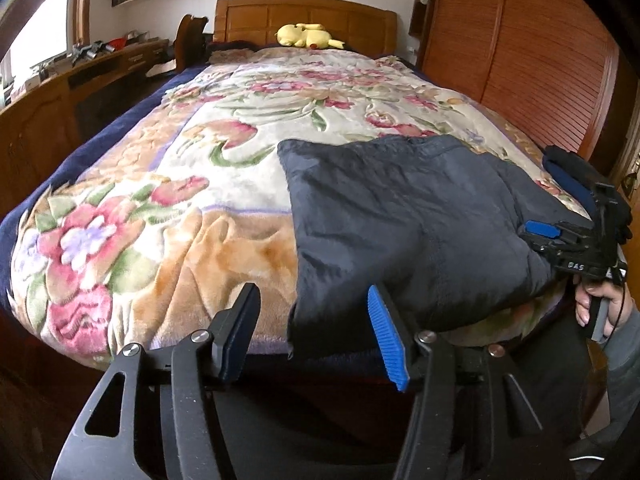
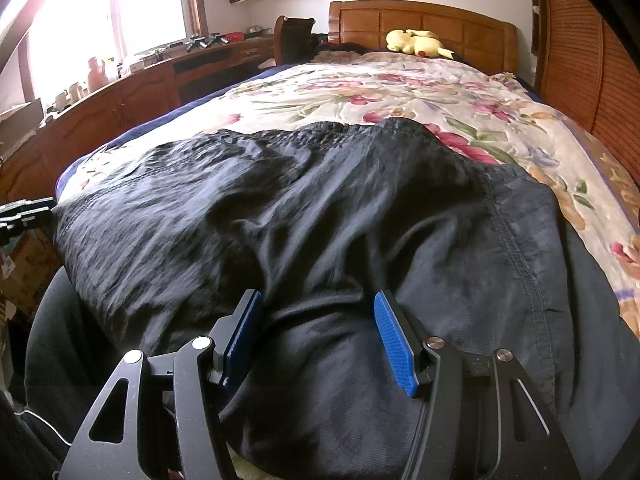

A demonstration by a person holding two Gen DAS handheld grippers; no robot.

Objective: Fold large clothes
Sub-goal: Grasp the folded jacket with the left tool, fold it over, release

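Roughly, left to right, as I read my two wrist views.

1. Wooden desk and cabinets (image 2: pixel 132 92) — along the wall by the window, clutter on top; not part of the job.
2. Floral blanket (image 1: pixel 160 216) — spread flat over the bed, serving as my folding surface.
3. Left gripper (image 1: pixel 312 332) — jaws released and parted, nothing between them. It sits at the near edge of the bed, just beside the left border of the garment, which I judge is where a next grasp would start.
4. Yellow plush toy (image 1: pixel 308 36) — lying at the wooden headboard (image 1: pixel 304 16), well apart from the work.
5. Dark blue-grey garment (image 1: pixel 404 216) — the task's item, lying on the blanket on the near right part of the bed. It looks already doubled into a compact block, near edge drooping over the bed end.
6. Right gripper (image 2: pixel 318 336) — jaws parted, pads either side of a raised ridge of cloth; I cannot tell whether they pinch it. Resting so, it likely steadies the pile.
7. Writing — white letters on the right gripper's body, seen from the left wrist, seem to read "DAS"; I cannot be sure.
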